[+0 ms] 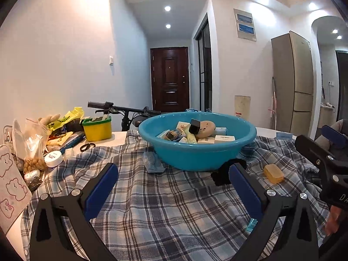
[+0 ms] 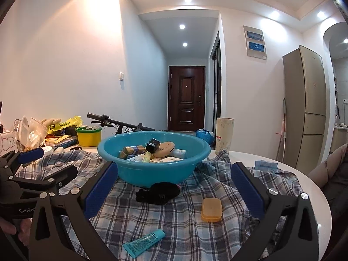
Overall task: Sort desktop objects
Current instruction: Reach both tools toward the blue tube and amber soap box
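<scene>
At the far left of the worktop, against the wall, sits a heap of bags and packets, with a white jar at its near edge and a yellow tub with a green rim just beyond. A bicycle handlebar shows behind the tub. A plaid cloth covers most of the round white worktop.

The left gripper hovers low over the cloth with its blue-padded fingers spread wide and nothing between them. Just past its left finger a pale blue packet lies on the cloth, touching the foot of the blue basin. The basin stands on the cloth in the middle and holds small boxes, a dark cube-shaped item and a tan round piece piled together.

In front of the basin a black bundle lies on the cloth, near the basin's base. The right gripper is also low over the cloth, fingers wide apart and empty; the bundle lies ahead between them. To the right of the bundle an orange soap case rests flat, and nearer the camera a teal tube lies at a slant. Farther right, a light blue packet sits at the cloth's far edge, and a tall fridge stands against the wall.
</scene>
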